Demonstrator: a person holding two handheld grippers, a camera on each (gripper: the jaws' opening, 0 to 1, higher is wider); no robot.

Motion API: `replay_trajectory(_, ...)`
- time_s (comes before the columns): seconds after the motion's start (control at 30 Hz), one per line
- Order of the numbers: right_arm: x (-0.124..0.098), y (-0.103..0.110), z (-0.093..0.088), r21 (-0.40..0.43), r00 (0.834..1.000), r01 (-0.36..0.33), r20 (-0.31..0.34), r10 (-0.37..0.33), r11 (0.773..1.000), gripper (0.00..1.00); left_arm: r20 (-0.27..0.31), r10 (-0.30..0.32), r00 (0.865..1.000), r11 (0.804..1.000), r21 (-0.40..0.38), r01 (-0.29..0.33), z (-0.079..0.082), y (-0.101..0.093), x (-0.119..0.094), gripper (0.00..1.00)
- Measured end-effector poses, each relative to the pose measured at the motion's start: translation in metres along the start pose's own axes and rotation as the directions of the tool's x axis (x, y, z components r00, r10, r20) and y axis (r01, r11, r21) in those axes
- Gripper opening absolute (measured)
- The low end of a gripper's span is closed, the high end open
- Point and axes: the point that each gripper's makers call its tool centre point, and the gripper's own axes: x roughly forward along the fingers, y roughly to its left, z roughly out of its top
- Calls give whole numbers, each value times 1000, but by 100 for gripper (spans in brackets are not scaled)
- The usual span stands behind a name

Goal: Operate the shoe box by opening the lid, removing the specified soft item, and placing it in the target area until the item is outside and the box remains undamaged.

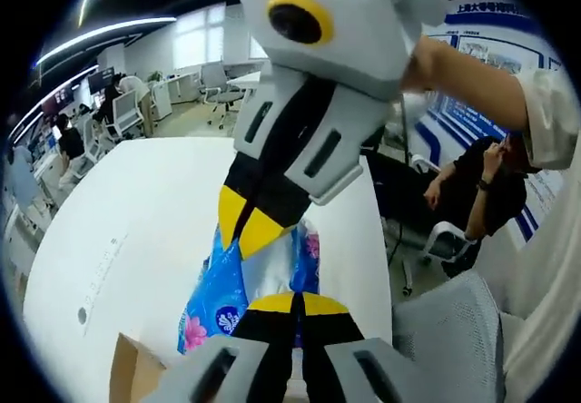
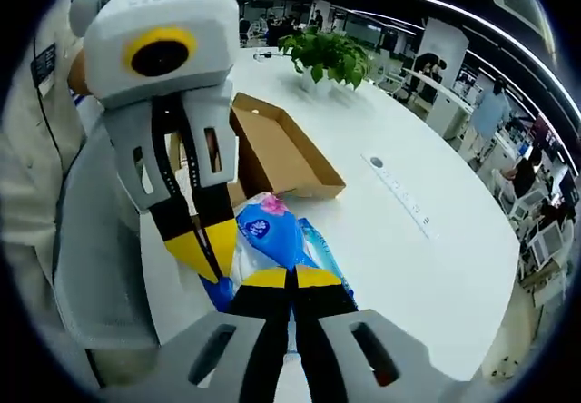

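Both grippers are on the tissue pack over the white table. The right gripper has its yellow tips pressed together on the pack at 6 o'clock. The left gripper pinches it from 9 o'clock. The open box sits at 12 o'clock behind, the pack outside it. A plant stands farther back.

In the left gripper view, the pack is between both tools at 6 o'clock.

My right gripper had its yellow-tipped jaws closed on a soft blue plastic tissue pack. My left gripper pinched the same pack from the left. Beyond them an open brown cardboard shoe box lay on the white table, a green potted plant farther off.
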Motion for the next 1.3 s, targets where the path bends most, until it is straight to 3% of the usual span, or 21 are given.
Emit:
replay_trajectory(0.53, -15, -40, -49, -8, 998, 18, -65, -18, 1000, 0, -3, -84, 996, 995, 54, 84, 33, 11, 53, 0)
replay_trajectory(0.83, -15, -56, -75, -23, 994, 25, -106, -27, 999, 0, -8, -122, 993, 991, 52, 122, 39, 20, 78, 0)
replay_trajectory(1.3, -15, -83, -107, -56, 983, 26, -181, -36, 998, 0, 37, -165, 986, 986, -29, 167, 51, 36, 117, 0)
